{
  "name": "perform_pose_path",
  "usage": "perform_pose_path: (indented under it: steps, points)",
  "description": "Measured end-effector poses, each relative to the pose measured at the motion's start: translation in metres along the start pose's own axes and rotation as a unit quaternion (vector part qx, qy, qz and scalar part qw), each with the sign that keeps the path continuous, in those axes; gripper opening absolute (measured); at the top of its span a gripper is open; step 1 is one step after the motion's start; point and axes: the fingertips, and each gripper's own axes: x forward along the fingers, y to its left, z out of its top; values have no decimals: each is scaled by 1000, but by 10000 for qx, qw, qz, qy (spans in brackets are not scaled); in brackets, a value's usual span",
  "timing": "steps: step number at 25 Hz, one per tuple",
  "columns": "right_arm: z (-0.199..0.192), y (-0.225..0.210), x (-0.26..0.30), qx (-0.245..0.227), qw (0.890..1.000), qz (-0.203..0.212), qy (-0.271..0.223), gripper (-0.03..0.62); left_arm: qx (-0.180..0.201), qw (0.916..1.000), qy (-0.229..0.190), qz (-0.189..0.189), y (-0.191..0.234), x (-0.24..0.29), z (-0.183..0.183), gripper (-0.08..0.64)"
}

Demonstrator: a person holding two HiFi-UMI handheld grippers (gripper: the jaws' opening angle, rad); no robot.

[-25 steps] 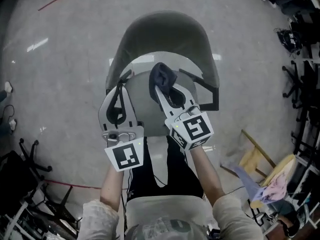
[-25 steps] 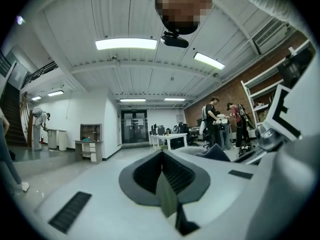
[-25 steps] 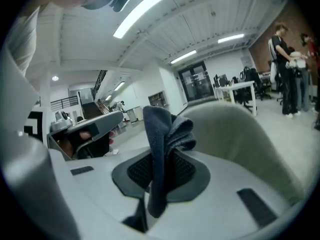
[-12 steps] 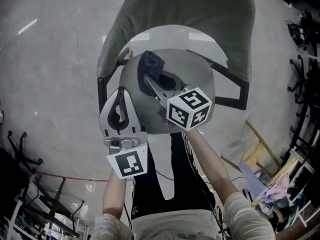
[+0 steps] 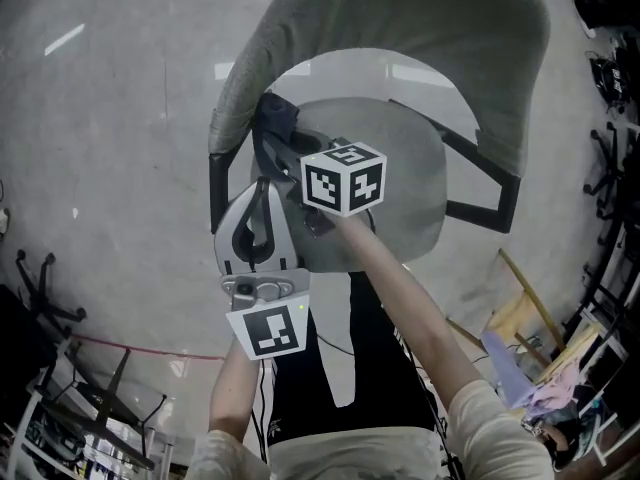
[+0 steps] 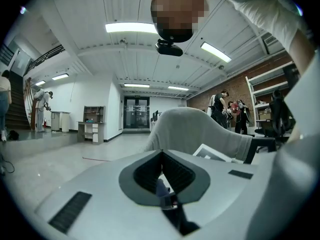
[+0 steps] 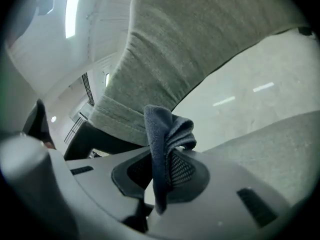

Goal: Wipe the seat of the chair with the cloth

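While the right gripper [image 5: 272, 133] has its jaws clamped on the dark blue cloth [image 5: 280, 116], this cloth is at the ten o'clock edge of the grey chair seat [image 5: 405, 168]. It is close under the curved backrest [image 5: 400, 8] and beside the black armrest [image 5: 213, 183]. I cannot tell whether it touches the fabric. Toward three o'clock the seat is bare. The left gripper [image 5: 263, 184] is over the seat's eight o'clock edge, with its jaws together on nothing.
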Motion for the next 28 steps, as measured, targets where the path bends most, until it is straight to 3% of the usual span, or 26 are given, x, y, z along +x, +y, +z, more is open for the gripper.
perform_pose_path:
  steps: [3,8,28]
  points:
    - [-3,-6,18,377,9992,27,91,49,-25,10000,46,-15,0,0,-3,17]
    - [-12,-30,27,591,9972,-313,348,49,-65,9999,154,24,-1,1,-11,17]
    - [-16,-97,-21,-276,9836,-1305,1212,49,9,9987,462,227,-16,14,-31,17]
